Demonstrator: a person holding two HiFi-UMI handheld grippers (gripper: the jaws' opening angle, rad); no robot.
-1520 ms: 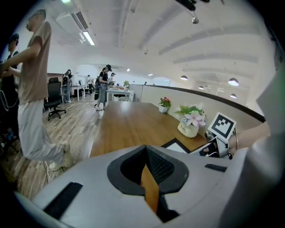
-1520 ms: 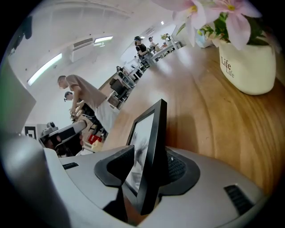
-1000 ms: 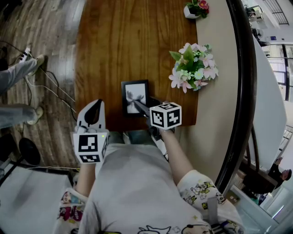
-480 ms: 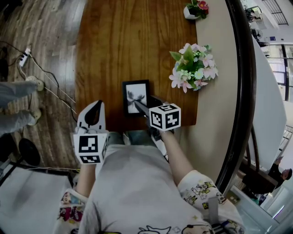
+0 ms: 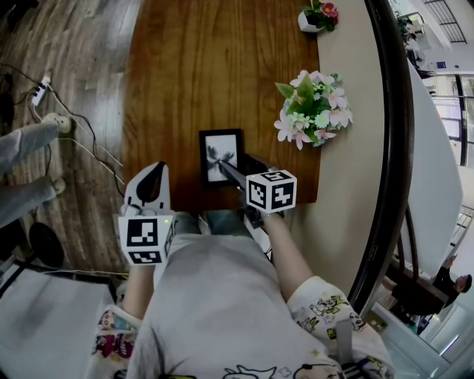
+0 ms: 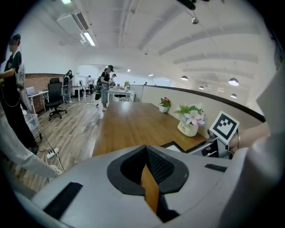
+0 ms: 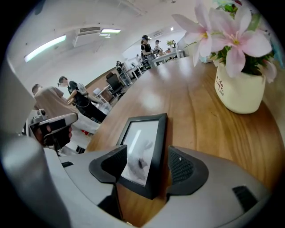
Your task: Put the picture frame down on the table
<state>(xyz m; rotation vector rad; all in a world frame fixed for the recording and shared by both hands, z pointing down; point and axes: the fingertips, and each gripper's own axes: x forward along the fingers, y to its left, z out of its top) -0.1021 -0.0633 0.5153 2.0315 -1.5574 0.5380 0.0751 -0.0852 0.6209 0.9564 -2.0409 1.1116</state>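
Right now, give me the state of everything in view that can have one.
Frame: flat on the table, face up, not gripped.
Right tool: open; its jaws have just been opening, with the frame between them.
Left tool: shut, empty.
Flower pot: upright on the table.
Small pot: upright at the far end.

One picture frame (image 5: 220,154), one table (image 5: 192,66), two flower pots (image 5: 315,111) (image 5: 317,15), two grippers (image 5: 152,172) (image 5: 235,169).

Right tool (image 7: 146,162) just opened, jaws straddling the picture frame (image 7: 141,144); left tool (image 6: 147,168) closed.
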